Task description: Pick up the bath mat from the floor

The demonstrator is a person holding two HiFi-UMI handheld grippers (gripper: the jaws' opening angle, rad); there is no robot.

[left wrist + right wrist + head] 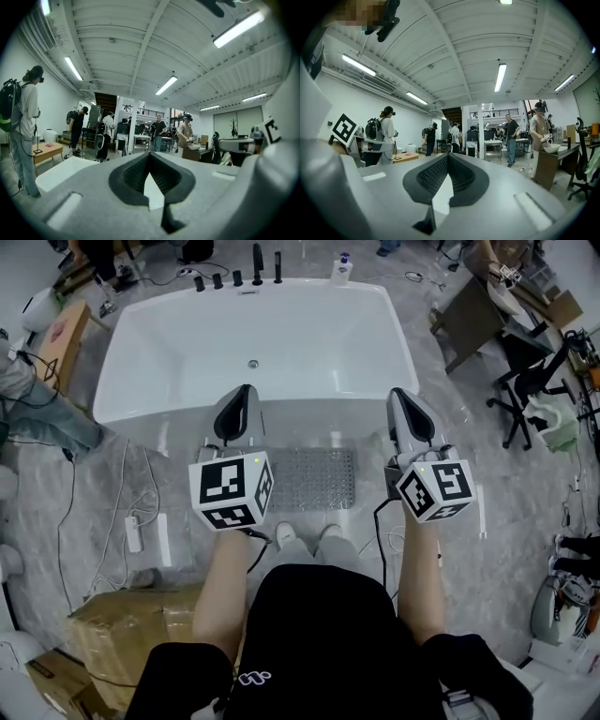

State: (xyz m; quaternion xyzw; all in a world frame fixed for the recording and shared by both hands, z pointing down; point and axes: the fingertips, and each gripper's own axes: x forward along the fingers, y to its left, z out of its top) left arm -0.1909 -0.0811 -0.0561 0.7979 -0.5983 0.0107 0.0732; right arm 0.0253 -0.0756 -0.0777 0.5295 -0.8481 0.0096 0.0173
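Bath mat (pixel 314 479): grey, studded, rectangular. It lies flat on the floor (pixel 497 549), just beside the near side of the white bathtub (pixel 122 381) and just beyond the person's shoes (pixel 305 537). Its left end is hidden behind a marker cube.

Progress: judged not begun, as the mat is unlifted and untouched. What is left is to lower the tools, take an edge and raise the mat.

Left tool (pixel 246 392): jaws together, nothing between them, held level over the tub's near rim and apart from the mat.

Right tool (pixel 401 395): the same, closed and empty.

Surface: pale grey, veined, glossy floor. Cables and a power strip (pixel 134 533) lie at left, with cardboard boxes (pixel 122 634) near the person.

Room: large workshop with a white ribbed ceiling and strip lights. An office chair (pixel 530 390) stands at right. Several people stand about, some wearing backpacks, among worktops farther off.
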